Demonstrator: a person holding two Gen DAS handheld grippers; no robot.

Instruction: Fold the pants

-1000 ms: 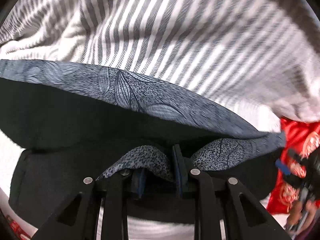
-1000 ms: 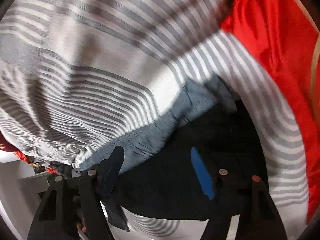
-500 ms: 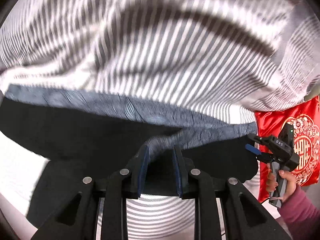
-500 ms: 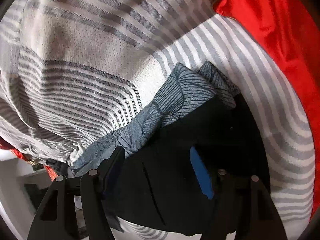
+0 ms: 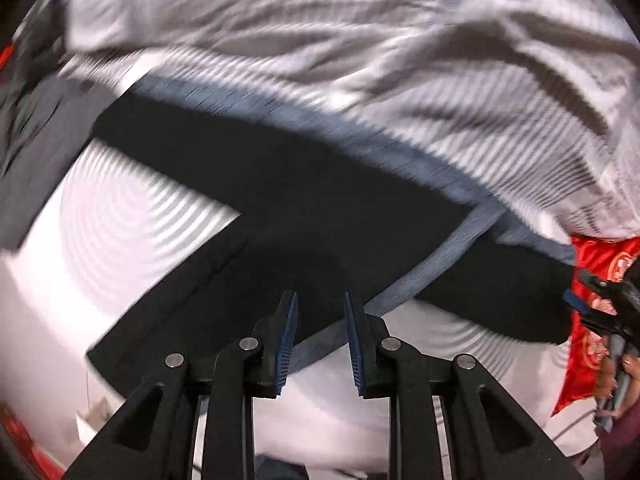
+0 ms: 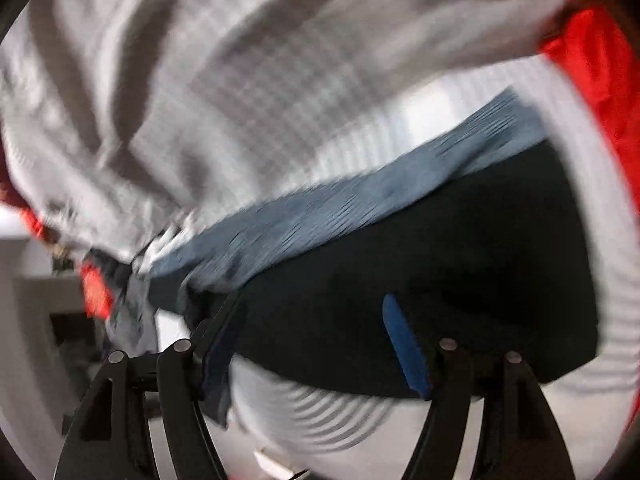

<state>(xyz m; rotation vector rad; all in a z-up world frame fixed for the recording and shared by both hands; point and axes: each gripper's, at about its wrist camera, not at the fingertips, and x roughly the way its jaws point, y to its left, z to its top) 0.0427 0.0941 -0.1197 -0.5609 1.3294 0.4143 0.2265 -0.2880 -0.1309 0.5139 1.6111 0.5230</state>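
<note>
Mid-fold, pants (image 5: 320,208) on bedsheet (image 5: 360,40). L hand-held gripper (image 5: 320,300) near-closed, pinch unclear; R hand-held gripper (image 6: 312,300) spread. Next: grab grey edge (image 5: 400,152), fold.

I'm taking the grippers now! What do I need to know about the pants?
Left gripper: shut on the pants, at their patterned grey edge, holding it raised.
Right gripper: open, jaws wide above the pants' other end, not clamping.
Pants: black, spread on the striped bedding, with a red cushion beside them.
Done: a fold looks started.
Left: lay the held edge down, finish folding, then smooth.
</note>
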